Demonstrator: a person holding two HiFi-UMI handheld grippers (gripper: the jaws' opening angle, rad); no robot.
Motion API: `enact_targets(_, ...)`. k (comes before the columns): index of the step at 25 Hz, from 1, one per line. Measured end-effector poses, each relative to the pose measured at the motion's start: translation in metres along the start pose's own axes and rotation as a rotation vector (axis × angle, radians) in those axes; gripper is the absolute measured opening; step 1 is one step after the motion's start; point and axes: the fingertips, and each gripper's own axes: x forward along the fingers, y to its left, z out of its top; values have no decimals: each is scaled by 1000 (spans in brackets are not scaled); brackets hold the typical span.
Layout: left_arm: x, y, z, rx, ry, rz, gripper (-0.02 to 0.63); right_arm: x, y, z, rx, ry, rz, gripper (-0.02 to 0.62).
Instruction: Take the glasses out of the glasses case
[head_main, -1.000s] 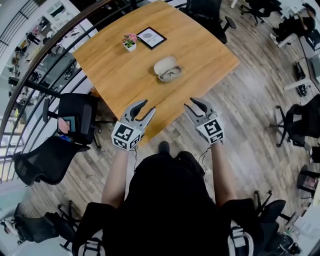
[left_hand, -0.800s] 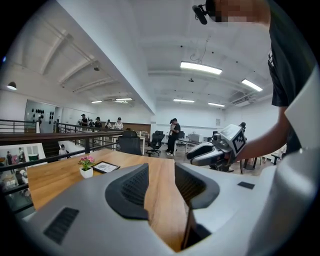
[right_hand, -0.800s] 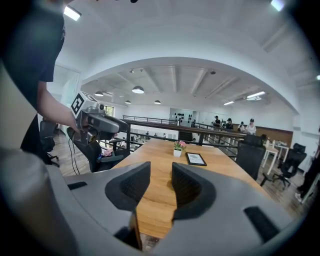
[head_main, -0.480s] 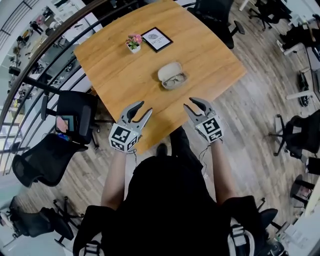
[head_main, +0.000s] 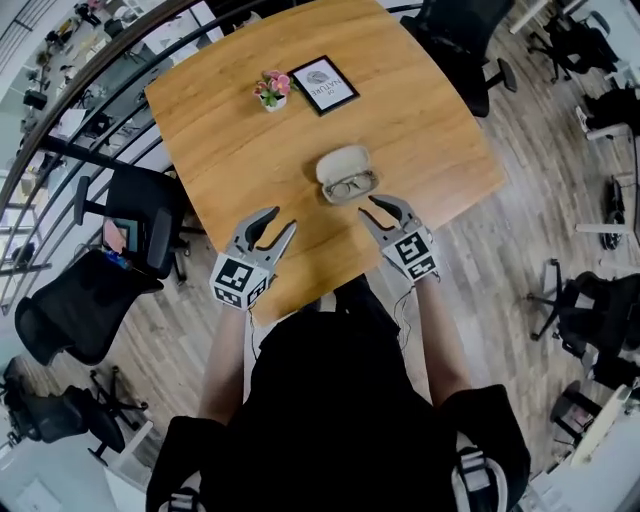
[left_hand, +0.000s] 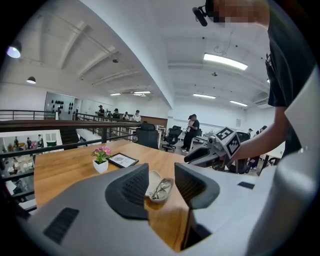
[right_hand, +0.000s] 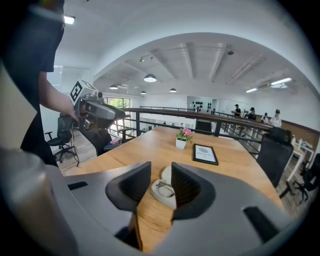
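An open beige glasses case (head_main: 343, 166) lies on the wooden table (head_main: 230, 150), lid hinged back, with the glasses (head_main: 352, 185) resting in its lower half. My right gripper (head_main: 383, 209) hovers just right of the case, near its front edge. Its jaws are closing slightly, wide apart with nothing between them. My left gripper (head_main: 273, 224) is open and empty over the table's near edge, left of the case. Both gripper views look along the jaws at the case (left_hand: 153, 181) (right_hand: 169, 193) and glasses (left_hand: 161, 189) (right_hand: 162, 188) ahead, untouched.
A small white pot of pink flowers (head_main: 268, 89) and a framed card (head_main: 323, 85) stand at the table's far side. Black office chairs (head_main: 142, 226) (head_main: 455, 45) sit at the left and far right corners. A railing (head_main: 70, 150) runs along the left.
Both grippers have moved forward and down toward the case; the right one now sits beside it. The case and glasses have not moved on the table.
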Motion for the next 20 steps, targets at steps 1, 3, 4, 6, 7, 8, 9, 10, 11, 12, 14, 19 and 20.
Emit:
enact_targets(1,4,3,-2,-7,8,10,178,6,-5,-3,-7,10,18,137)
enact_targets(3,10,8,-7,-24,24,34,178,19,-12,-9,-18,30,59,137)
enact_targets(4,12,12,-9,-33,30,49,178,27,-16,-11,-18,37,82,137)
enact_targets(6,18,20,-12,-50,42,75,178,44,-25,-16,-19,50,125,137)
enact_targets(7,21,22,-14,-58,50,85,178,51,-28,-19,-22,58,144,137)
enact_targets(8,24,24,-17,-67,59,94,178,57,-30,-23,-27,68,162,137)
enact_targets(9,26,25,-20,-76,66,104,178,63,-32,-27,-32,79,180,137)
enact_targets(10,28,26,-24,-87,73,115,178,68,-33,-31,-34,89,197,137)
enact_targets(11,29,27,-27,-97,80,127,178,74,-35,-35,-35,100,214,137)
enact_targets(12,31,29,-30,-107,87,140,178,79,-35,-39,-36,112,229,134)
enact_targets(14,35,34,-38,-121,102,165,178,90,-37,-49,-46,140,258,133)
enact_targets(19,46,43,-45,-138,117,203,178,109,-39,-74,-126,210,317,133)
enact_targets(20,47,44,-46,-142,119,209,178,112,-40,-79,-150,228,326,133)
